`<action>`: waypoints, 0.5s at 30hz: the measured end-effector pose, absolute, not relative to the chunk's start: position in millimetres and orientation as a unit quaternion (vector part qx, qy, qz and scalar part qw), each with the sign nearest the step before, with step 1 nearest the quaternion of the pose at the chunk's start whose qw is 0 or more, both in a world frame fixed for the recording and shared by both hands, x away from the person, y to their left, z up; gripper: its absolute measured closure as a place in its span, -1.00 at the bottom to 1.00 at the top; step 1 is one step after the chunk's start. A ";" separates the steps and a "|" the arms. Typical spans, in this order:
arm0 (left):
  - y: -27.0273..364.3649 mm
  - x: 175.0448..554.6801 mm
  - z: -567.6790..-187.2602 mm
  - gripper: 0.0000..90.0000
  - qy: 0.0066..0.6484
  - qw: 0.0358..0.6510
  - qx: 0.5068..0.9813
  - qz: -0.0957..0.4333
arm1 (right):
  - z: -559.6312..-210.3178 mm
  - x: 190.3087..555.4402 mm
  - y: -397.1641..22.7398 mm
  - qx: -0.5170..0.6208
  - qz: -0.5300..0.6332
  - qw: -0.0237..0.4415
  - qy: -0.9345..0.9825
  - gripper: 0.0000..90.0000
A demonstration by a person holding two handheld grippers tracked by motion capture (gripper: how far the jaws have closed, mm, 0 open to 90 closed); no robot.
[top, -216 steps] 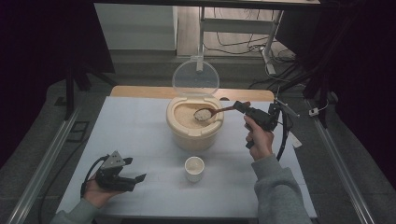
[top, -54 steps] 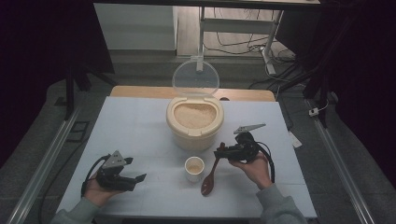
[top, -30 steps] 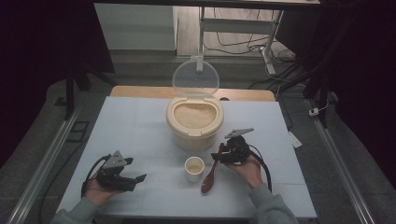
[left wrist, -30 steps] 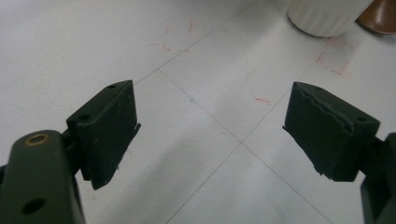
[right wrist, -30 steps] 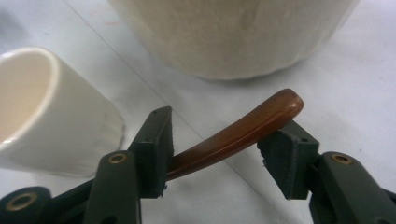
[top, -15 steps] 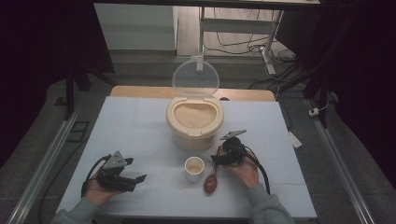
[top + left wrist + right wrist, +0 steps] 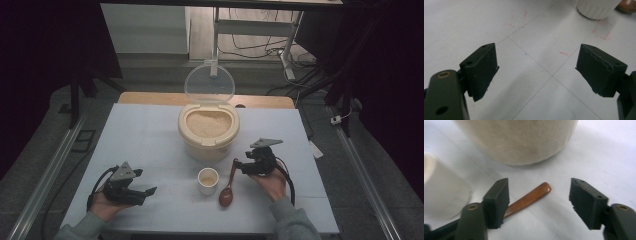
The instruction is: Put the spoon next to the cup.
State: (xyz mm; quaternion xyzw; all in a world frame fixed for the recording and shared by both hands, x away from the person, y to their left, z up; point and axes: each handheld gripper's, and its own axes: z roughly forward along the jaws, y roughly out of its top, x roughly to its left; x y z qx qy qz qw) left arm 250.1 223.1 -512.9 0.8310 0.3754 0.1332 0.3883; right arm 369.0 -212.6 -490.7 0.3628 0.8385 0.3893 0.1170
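A brown wooden spoon lies on the white table, its bowl toward me, just right of a small white cup with some rice in it. My right gripper is at the spoon's handle end. In the right gripper view the handle lies on the table beside the left jaw, and no pad presses on it. The right gripper has just been opening, then eased in slightly, and stands open. My left gripper rests open at the front left, with only bare table between its jaws.
A cream container of rice stands behind the cup, its clear round lid tipped up at the back. Its wall is close ahead of the right gripper, with the cup to its left. Red marks dot the table.
The right gripper brought the spoon from the rice container down beside the cup, laid it on the table and let go. It has since drawn back slightly to the right. The left hand stayed still.
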 end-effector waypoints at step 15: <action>225.3 249.1 -512.3 -0.62 0.381 0.390 0.827 0.137 | -483.5 317.5 -299.5 0.315 0.467 0.115 0.818 -0.14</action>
